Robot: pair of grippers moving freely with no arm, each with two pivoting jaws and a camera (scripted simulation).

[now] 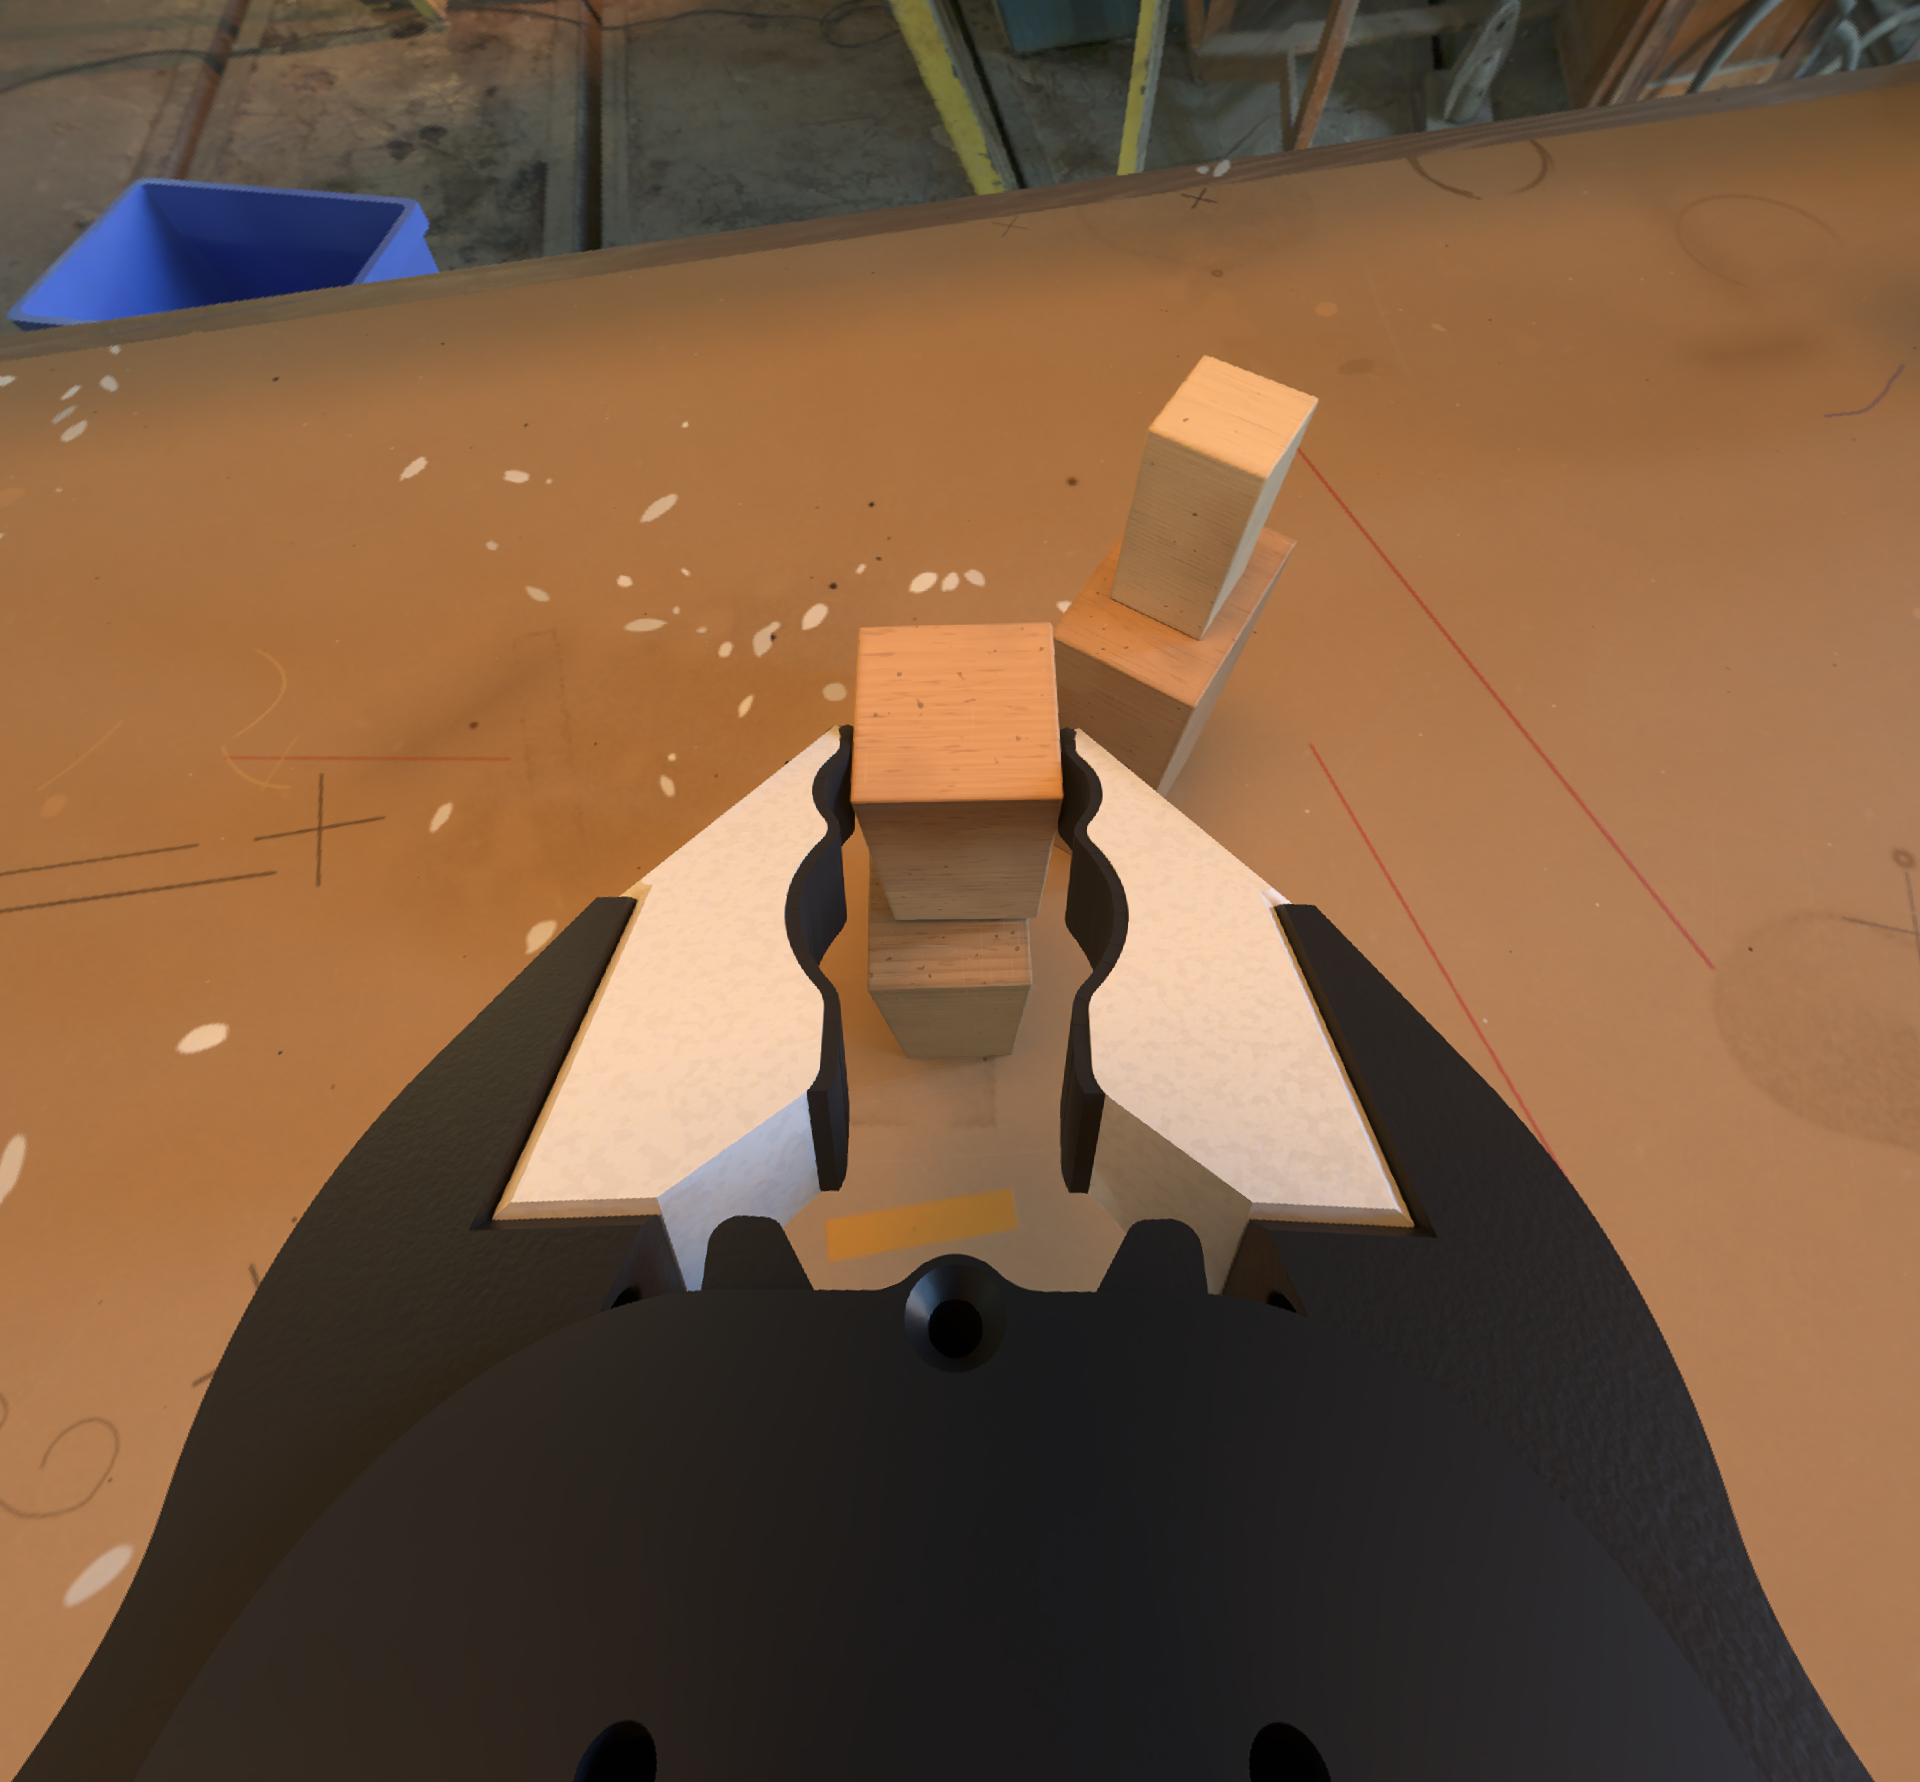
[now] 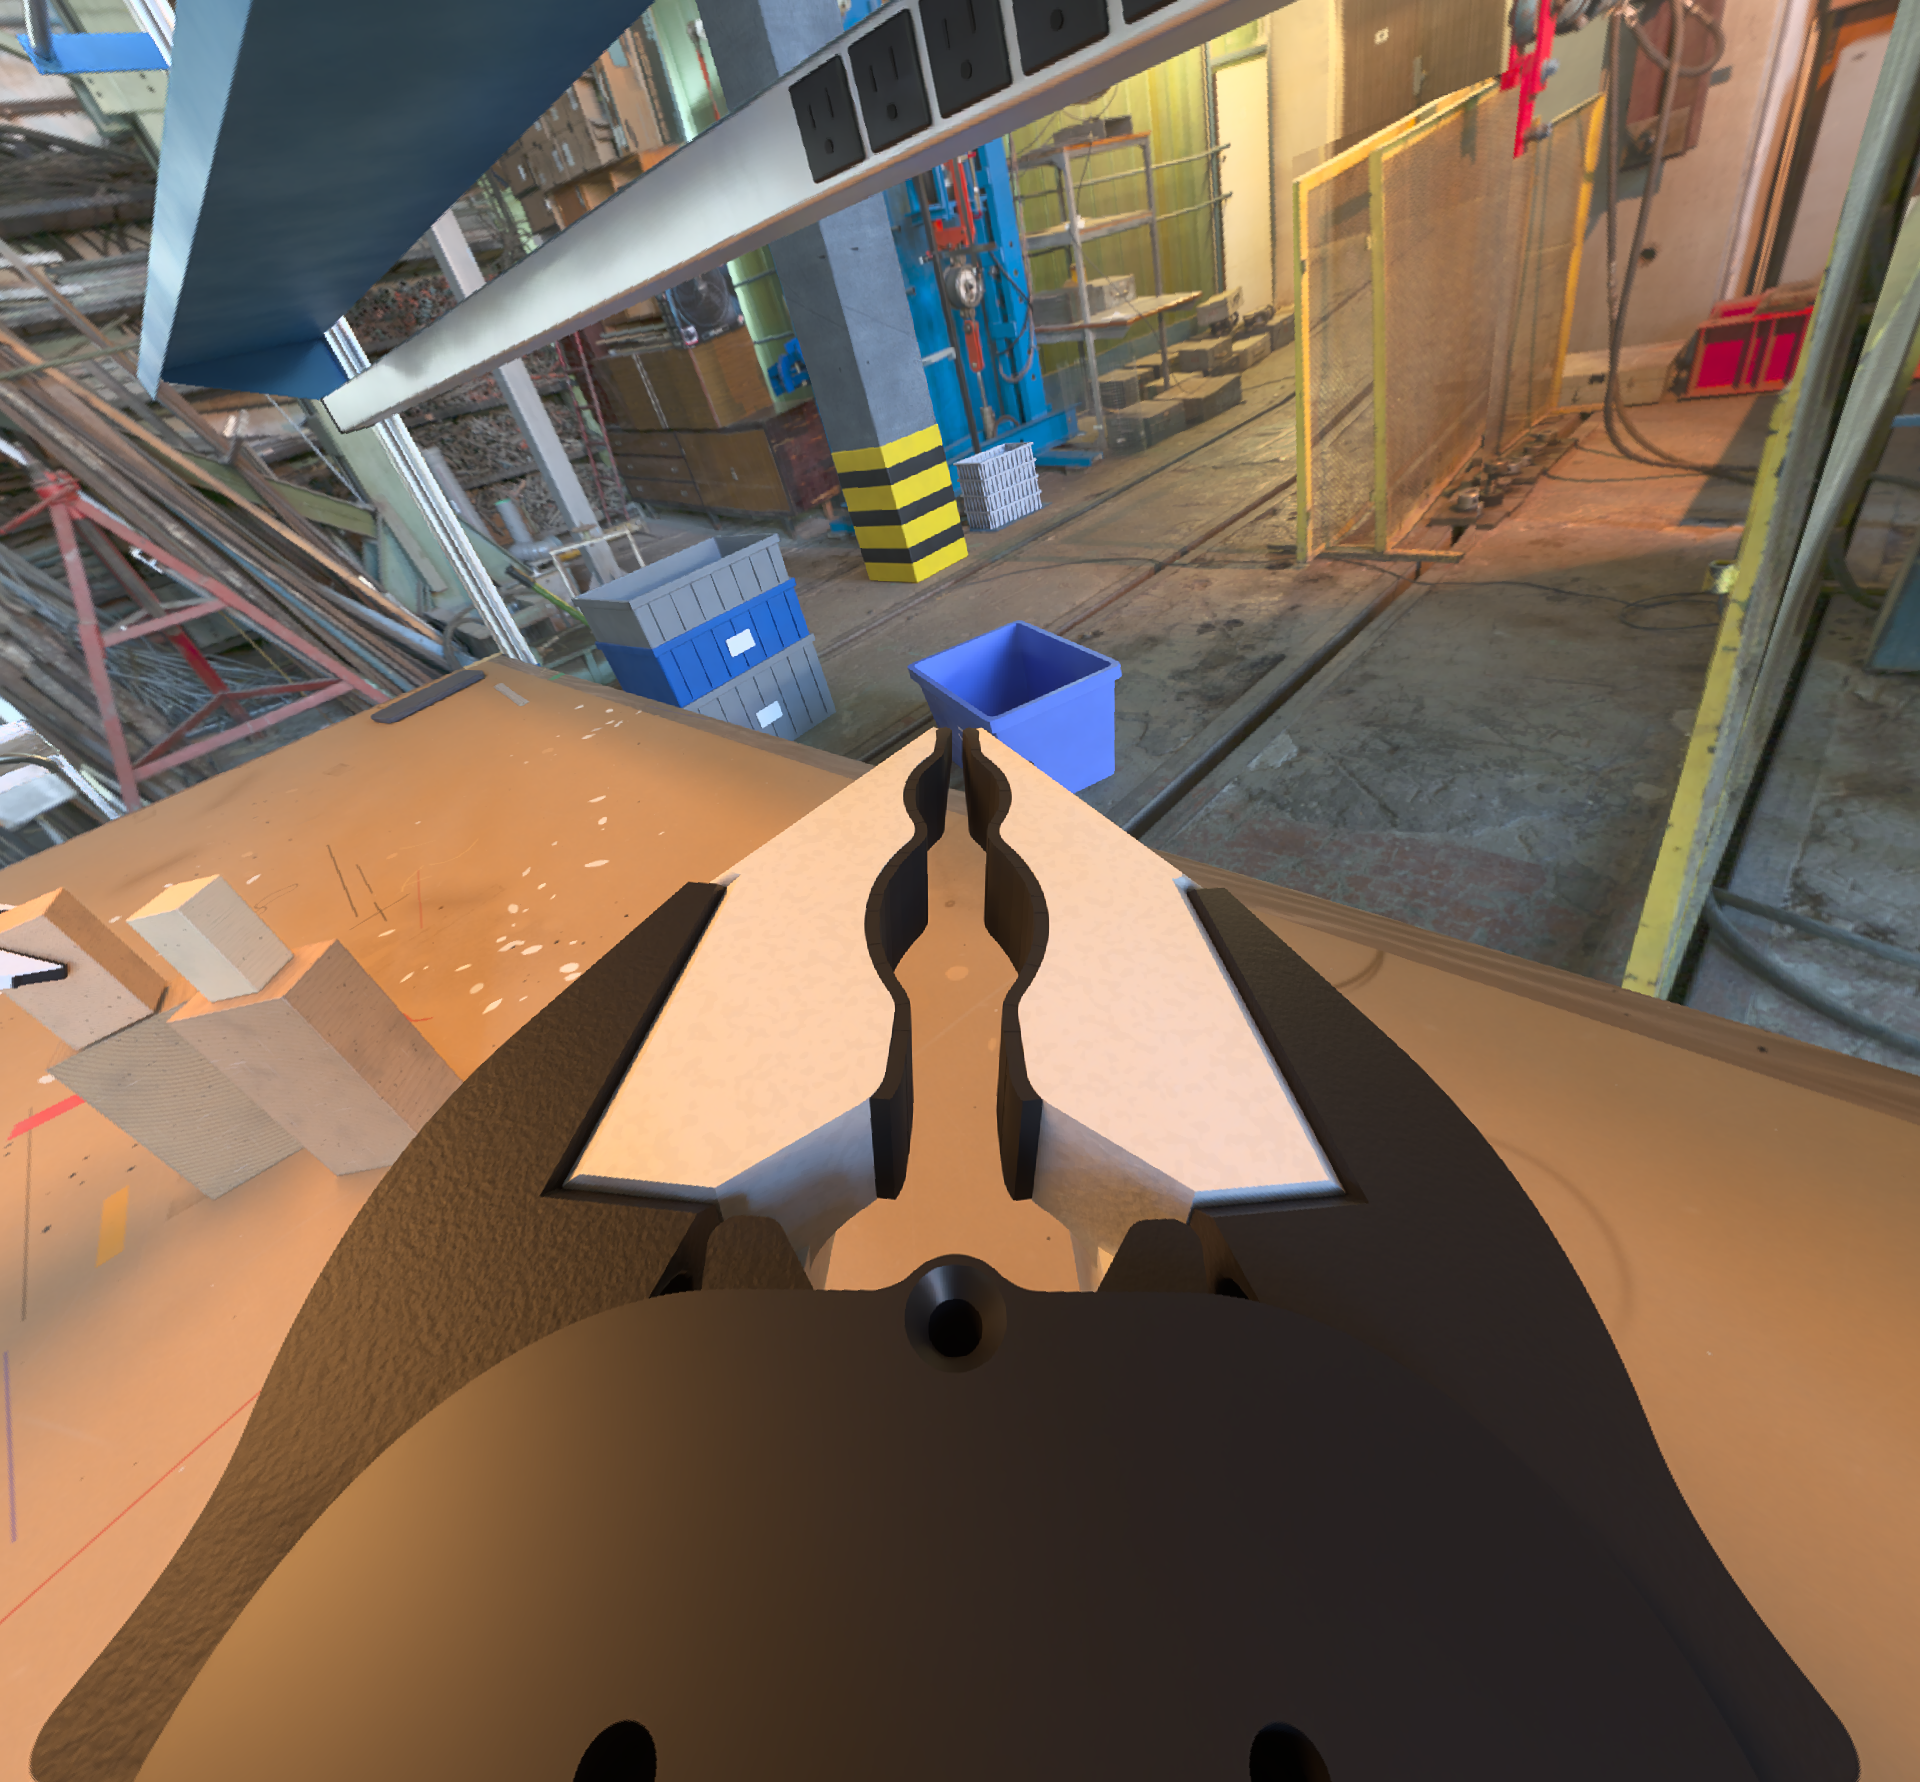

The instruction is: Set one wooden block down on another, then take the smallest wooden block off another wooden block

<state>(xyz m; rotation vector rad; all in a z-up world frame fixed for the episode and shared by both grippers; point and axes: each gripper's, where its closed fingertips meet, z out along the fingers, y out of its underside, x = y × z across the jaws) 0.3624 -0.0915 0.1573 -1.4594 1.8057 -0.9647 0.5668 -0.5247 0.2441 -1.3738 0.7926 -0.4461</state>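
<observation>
Left gripper (image 1: 956, 761) clamped on a tan block (image 1: 956, 745), tilted down over the desk (image 1: 416, 589). Directly beneath, touching or just above: a narrower block (image 1: 948, 989) standing on the desk. Just beyond, a second stack: pale small block (image 1: 1210, 496) askew on a wider block (image 1: 1153, 683). Four blocks counted. Right gripper (image 2: 958, 745) nearly closed, holding nothing, aimed past the desk edge toward one blue bin (image 2: 1023, 698).
</observation>
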